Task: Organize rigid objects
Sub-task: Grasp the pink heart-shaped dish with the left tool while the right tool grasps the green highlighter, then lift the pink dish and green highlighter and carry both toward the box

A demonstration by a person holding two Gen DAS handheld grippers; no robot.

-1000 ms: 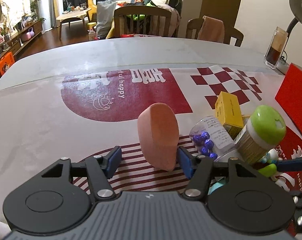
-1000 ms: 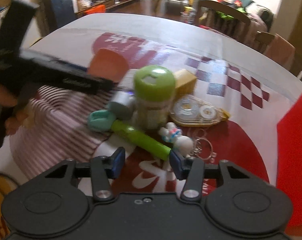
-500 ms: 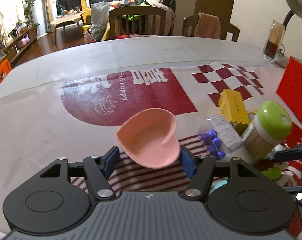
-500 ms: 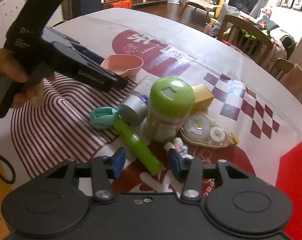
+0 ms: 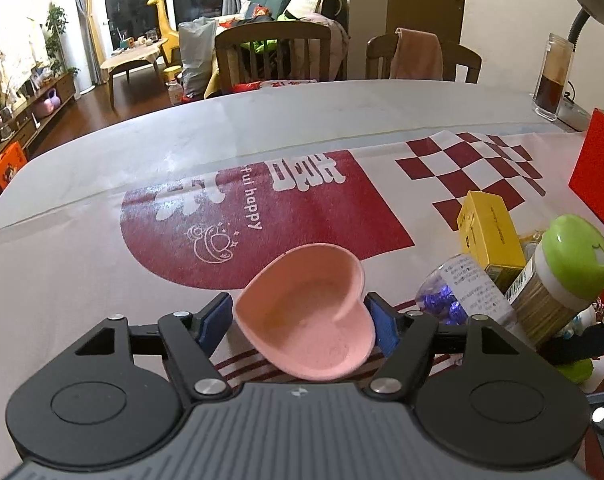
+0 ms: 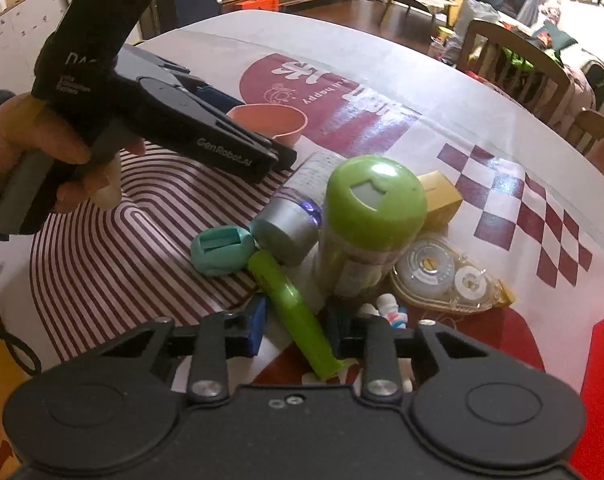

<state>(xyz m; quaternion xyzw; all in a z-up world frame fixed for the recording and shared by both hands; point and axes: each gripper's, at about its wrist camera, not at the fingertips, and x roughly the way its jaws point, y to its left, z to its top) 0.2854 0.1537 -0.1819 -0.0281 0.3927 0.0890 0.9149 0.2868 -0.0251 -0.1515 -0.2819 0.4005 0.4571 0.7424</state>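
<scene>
Two grippers work over the tabletop. Nearest, the right gripper has its jaws apart around a green tube lying in the clutter. Beyond, the left gripper holds its jaws apart on either side of a pink heart-shaped dish, resting upright beside a green-lidded jar.

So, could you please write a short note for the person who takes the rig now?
Left tongs: open around the pink heart dish, which rests tilted on the table; no firm grip seen.
Right tongs: open, astride the green marker, not closed.
Pile beside it: green-lid jar, bead bottle, yellow box, tape dispenser, teal sharpener.
Nothing sorted yet; everything is left.
</scene>
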